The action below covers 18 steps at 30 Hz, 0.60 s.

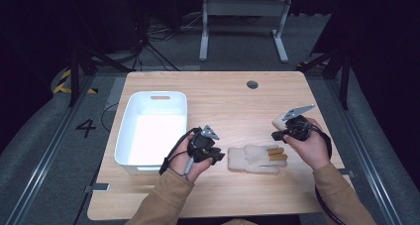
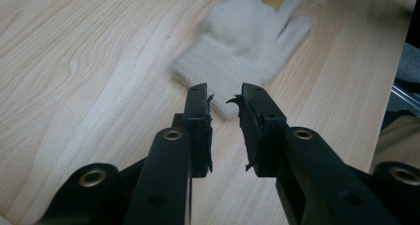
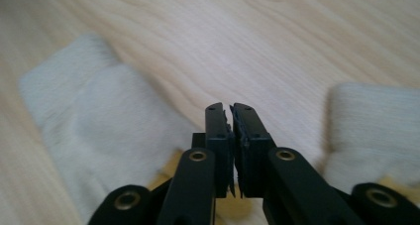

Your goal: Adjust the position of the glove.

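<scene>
My left gripper (image 2: 225, 98) gapes at the soft, light glove's (image 2: 242, 41) cuff, twelve o'clock; right gripper (image 3: 229, 108) closed empty.

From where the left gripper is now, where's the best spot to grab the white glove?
Take the glove by its ribbed cuff, coming from the left side. The cuff end points toward the left gripper, whose jaws are open just short of it. The glove lies flat, so pinch the cuff's edge low against the table.

Wooden table (image 1: 223, 101), grey carpet (image 1: 237, 41), dark room
</scene>
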Each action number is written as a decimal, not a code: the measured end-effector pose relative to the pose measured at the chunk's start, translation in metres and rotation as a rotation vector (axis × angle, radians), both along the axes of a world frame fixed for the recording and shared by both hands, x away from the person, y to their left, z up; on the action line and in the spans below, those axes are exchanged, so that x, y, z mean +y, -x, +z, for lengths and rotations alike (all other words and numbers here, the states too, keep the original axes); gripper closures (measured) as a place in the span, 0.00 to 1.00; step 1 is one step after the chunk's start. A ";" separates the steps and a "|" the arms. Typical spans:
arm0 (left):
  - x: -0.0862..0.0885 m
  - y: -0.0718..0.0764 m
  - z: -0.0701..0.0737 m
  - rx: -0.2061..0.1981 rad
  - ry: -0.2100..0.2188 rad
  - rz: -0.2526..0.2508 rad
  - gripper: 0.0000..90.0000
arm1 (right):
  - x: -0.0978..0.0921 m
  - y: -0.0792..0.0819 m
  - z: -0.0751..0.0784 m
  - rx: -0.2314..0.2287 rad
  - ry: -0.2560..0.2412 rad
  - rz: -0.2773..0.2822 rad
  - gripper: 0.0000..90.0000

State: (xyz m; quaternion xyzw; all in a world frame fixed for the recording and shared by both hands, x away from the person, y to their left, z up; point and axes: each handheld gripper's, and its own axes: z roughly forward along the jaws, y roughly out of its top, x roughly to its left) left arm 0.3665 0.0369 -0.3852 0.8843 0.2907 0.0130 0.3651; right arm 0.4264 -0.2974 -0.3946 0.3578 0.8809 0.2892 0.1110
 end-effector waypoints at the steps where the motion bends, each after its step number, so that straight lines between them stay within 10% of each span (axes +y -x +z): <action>1: 0.000 0.000 0.000 0.002 0.002 0.002 0.81 | -0.003 -0.001 0.000 -0.008 -0.003 -0.015 0.94; 10: -0.002 -0.002 -0.003 0.012 -0.007 0.009 0.80 | -0.020 -0.013 -0.006 -0.099 0.017 -0.112 0.60; 18: -0.001 -0.002 -0.003 0.015 -0.002 0.009 0.79 | -0.034 -0.020 -0.014 -0.141 0.049 -0.173 0.49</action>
